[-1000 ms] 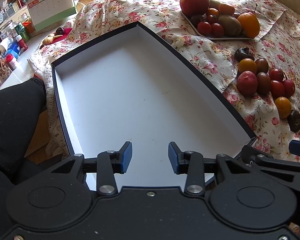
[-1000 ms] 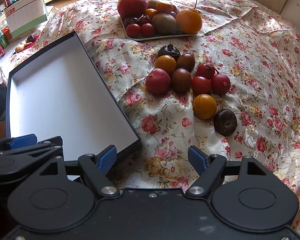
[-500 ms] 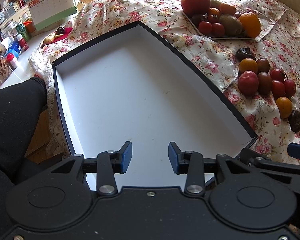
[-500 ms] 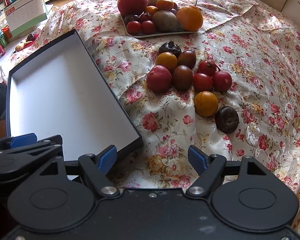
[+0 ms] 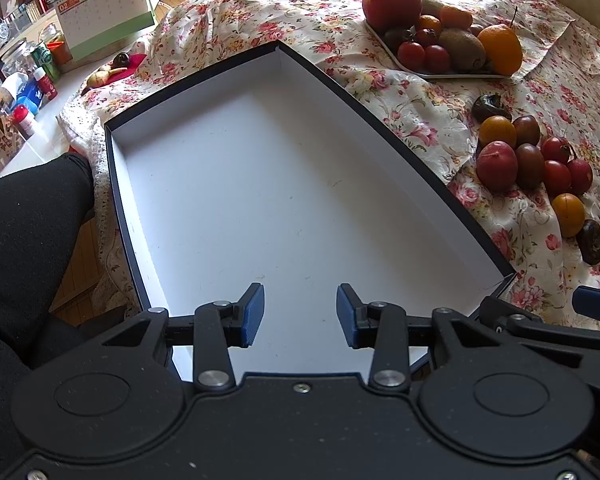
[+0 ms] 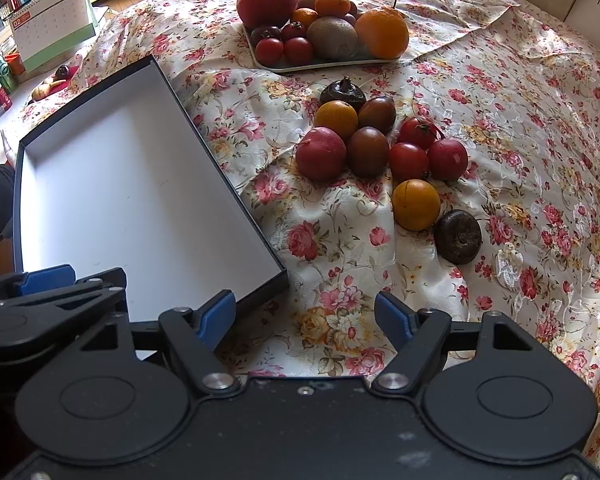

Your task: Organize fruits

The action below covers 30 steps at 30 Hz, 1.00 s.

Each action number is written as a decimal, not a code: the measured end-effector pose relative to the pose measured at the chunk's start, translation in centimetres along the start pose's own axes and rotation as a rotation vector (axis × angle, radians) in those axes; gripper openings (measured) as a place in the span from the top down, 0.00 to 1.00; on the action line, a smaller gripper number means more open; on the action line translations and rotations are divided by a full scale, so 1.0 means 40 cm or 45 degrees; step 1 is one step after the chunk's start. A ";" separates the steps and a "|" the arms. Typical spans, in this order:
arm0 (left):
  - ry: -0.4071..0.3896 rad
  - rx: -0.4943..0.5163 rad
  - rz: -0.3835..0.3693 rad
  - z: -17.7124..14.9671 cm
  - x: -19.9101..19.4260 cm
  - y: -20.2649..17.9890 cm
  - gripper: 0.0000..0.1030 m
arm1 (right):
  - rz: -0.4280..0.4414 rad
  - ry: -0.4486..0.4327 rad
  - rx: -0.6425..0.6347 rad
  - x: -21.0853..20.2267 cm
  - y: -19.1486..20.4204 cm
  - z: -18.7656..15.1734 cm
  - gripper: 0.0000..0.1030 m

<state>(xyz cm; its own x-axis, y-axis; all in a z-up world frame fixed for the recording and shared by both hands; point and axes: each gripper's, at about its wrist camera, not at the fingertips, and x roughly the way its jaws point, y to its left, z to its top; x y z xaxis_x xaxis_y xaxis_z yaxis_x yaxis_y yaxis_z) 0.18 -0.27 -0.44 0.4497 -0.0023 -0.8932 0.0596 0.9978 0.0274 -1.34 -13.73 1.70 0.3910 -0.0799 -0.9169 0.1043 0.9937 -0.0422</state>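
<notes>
A shallow dark box with a white inside (image 5: 260, 184) lies empty on the floral cloth; it also shows at the left of the right wrist view (image 6: 112, 184). My left gripper (image 5: 300, 312) is open and empty over the box's near end. My right gripper (image 6: 305, 316) is open and empty above the cloth, just right of the box's near corner. Several loose fruits lie ahead of it: a red one (image 6: 321, 154), a brown one (image 6: 368, 151), an orange one (image 6: 416, 205) and a dark one (image 6: 458, 237). The cluster (image 5: 530, 164) shows right of the box.
A white tray (image 6: 324, 65) piled with an apple (image 6: 266, 2), a kiwi, an orange and small tomatoes stands at the back. A desk calendar (image 5: 104, 8) and bottles stand far left. A dark-clothed leg (image 5: 24, 220) is at the left of the box.
Both grippers have edged slightly forward and lower over the bed; the fruits sit a little nearer in the right wrist view. Both stay open and empty.
</notes>
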 end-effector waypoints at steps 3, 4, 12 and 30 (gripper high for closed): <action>0.000 -0.001 0.001 0.000 0.000 0.000 0.53 | 0.001 0.000 0.000 0.000 0.001 0.000 0.23; 0.000 0.000 0.001 0.000 0.000 0.000 0.53 | 0.001 0.000 0.000 0.000 0.001 0.000 0.23; 0.001 -0.001 0.000 -0.001 0.000 0.000 0.54 | 0.002 0.000 0.000 0.001 0.002 0.000 0.24; 0.004 -0.048 -0.049 0.004 -0.009 0.011 0.54 | 0.044 0.041 0.023 0.002 -0.011 0.006 0.30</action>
<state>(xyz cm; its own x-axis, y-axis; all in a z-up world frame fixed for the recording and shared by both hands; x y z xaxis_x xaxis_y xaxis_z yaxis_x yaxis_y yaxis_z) 0.20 0.15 -0.05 0.4449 -0.0403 -0.8947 0.0433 0.9988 -0.0235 -1.14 -14.19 1.73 0.3649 -0.0428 -0.9301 0.1080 0.9941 -0.0034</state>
